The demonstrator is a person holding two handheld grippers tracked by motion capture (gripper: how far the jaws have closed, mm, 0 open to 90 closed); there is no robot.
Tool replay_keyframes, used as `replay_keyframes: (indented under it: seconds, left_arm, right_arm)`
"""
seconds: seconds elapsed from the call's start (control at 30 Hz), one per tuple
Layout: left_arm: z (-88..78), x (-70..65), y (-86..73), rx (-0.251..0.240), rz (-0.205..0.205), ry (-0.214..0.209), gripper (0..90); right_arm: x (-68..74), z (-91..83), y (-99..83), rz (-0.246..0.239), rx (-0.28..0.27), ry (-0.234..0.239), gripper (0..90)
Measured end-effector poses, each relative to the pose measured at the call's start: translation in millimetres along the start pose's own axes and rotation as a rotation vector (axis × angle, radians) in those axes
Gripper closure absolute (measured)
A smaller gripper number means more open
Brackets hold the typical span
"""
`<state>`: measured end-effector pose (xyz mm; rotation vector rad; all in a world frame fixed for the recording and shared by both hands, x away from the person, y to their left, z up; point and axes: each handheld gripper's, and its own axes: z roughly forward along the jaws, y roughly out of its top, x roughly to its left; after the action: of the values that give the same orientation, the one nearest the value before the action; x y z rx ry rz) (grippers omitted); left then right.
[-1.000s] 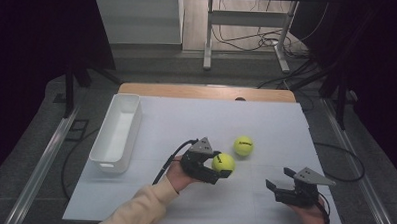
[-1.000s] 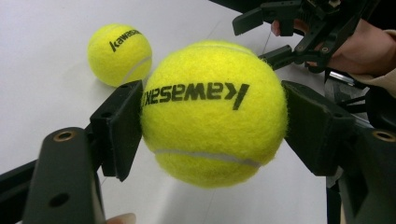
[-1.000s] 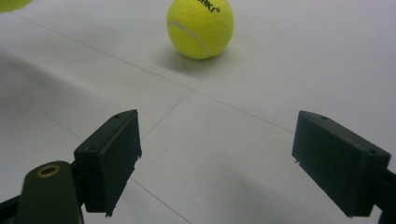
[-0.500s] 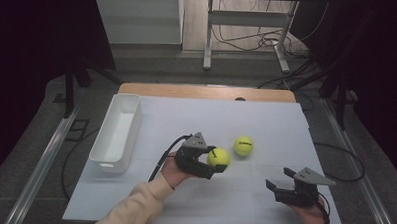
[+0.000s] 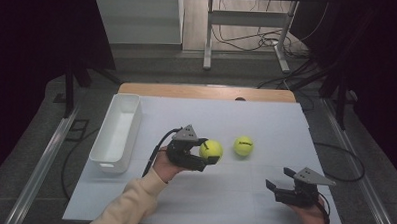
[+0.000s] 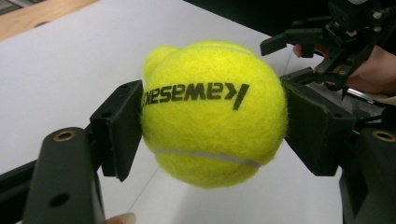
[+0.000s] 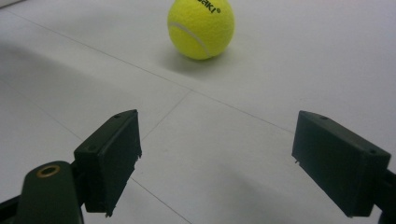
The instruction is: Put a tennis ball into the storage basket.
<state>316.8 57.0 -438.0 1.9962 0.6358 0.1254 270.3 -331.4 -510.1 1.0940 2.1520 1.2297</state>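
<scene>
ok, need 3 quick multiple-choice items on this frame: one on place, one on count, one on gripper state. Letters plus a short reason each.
1. Where does the white bin stand on the table?
A. along the left edge
B. at the far right corner
C. between the two grippers

2. How many tennis balls are in sight?
A. one
B. two
C. four

3. What is the state of the left gripper?
A. open above the bin
B. shut on nothing
C. shut on a tennis ball

Key: 1 A, the bin lies lengthwise by the sheet's left edge. 2 B, the held ball sits in the jaws and the free ball rests on the sheet. 3 C, both pads press the ball's sides in the left gripper view, while the right gripper stands open with nothing in it.
</scene>
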Motion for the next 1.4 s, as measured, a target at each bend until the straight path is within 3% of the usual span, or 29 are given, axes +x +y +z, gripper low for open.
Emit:
replay_keyframes:
  seconds: [1.4]
  left_arm:
    - [-46.1,30.4,6.2,-0.089,-0.063,0.091,26.2]
  right_arm:
    - [0.1,0.1,0.0,-0.001,-0.001,0.002,16.1]
